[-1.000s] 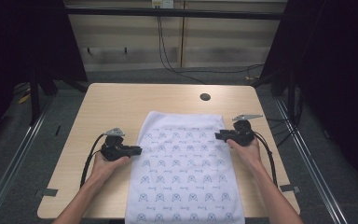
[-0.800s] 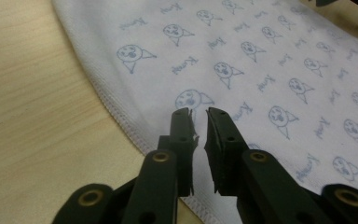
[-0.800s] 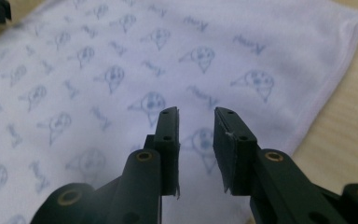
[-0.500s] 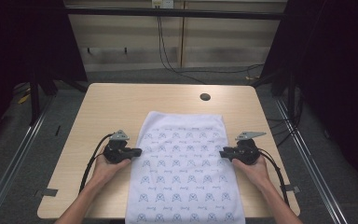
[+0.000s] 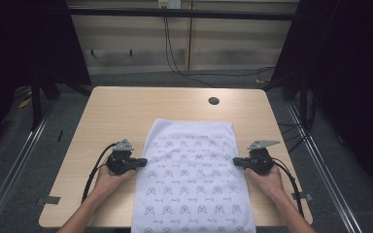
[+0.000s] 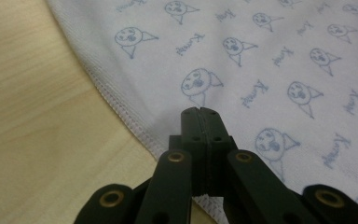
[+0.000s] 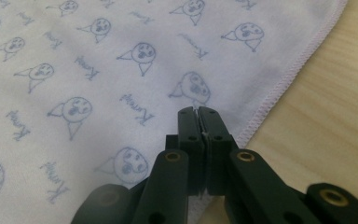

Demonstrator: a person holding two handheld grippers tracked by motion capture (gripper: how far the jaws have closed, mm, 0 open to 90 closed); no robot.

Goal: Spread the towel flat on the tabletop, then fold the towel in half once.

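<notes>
With the left tool (image 5: 137,162) at nine o'clock and the right tool (image 5: 241,162) at three, each clenched on the towel's (image 5: 192,165) hem, lift both evenly.

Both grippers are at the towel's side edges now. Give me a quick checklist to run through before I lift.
1. Left gripper jaws shut on the towel at its left hem: ok; they have just been closing.
2. Right gripper jaws shut on the right hem: ok; also just been closing.
3. How much cloth is pinched between each pair of jaws: cannot tell.
4. Grips roughly level with each other across the towel: ok.
5. Towel lying flat on the table: ok.
6. Near end overhangs the table edge: not ok if it must stay fully on.
</notes>
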